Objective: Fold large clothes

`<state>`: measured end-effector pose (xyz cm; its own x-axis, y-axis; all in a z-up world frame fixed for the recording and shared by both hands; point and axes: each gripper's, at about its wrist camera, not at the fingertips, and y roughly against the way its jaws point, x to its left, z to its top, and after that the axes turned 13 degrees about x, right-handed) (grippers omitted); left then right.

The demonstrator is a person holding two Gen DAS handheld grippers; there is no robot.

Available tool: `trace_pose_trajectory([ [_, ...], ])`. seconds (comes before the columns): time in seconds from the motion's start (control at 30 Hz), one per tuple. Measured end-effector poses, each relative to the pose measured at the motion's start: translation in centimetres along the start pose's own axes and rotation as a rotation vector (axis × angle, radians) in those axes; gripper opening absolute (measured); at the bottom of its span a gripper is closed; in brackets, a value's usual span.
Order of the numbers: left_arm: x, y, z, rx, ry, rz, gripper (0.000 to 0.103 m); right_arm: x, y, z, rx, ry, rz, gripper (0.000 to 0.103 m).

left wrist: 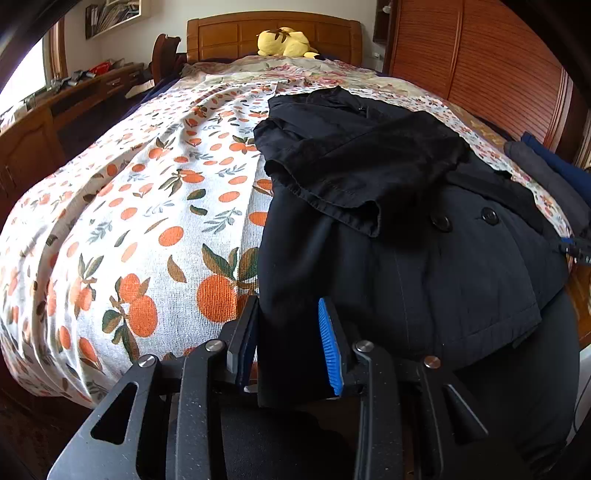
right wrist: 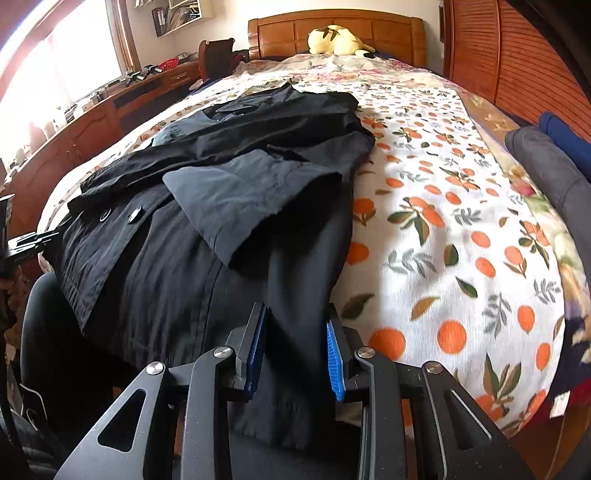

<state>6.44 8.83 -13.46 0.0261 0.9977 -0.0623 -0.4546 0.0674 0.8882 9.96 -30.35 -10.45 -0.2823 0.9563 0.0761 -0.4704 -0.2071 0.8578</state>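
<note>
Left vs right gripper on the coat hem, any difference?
The left gripper takes the black coat at its left hem corner, the orange-print bedspread on its left; the right gripper takes the right corner, bedspread on its right. Shared: both have hem fabric between blue pads, pointing toward the headboard.

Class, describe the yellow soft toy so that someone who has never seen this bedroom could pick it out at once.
Start at the bed with the orange-print blanket and look to its far end, at the wooden headboard. The plush toy lies just in front of it, on the floral bedding. It is the only yellow thing on the bed, unlike the black coat spread nearer the camera.
</note>
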Motion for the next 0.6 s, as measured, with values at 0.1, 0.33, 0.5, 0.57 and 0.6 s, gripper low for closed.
trace_pose_trajectory([
  [0.1, 0.0, -0.1, 0.1, 0.002, 0.001, -0.002, 0.033, 0.0, 0.0, -0.3, 0.009, 0.001, 0.001, 0.03],
  [0.33, -0.9, 0.2, -0.3, -0.009, -0.039, 0.012, 0.033, 0.2, 0.3, -0.3, -0.029, -0.002, 0.043, 0.024],
  [0.5, -0.5, 0.0, -0.7, -0.001, -0.025, 0.006, 0.033, 0.4, 0.0, -0.6, -0.032, -0.008, 0.033, 0.024],
  [0.57, -0.4, 0.0, -0.7, 0.0, -0.024, -0.001, 0.033, 0.4, -0.4, -0.6, -0.022, -0.011, 0.021, 0.024],
  [0.6, -0.4, 0.0, -0.8, -0.001, -0.026, -0.004, 0.033, 0.3, -0.6, -0.5, -0.019, -0.016, 0.023, 0.024],
])
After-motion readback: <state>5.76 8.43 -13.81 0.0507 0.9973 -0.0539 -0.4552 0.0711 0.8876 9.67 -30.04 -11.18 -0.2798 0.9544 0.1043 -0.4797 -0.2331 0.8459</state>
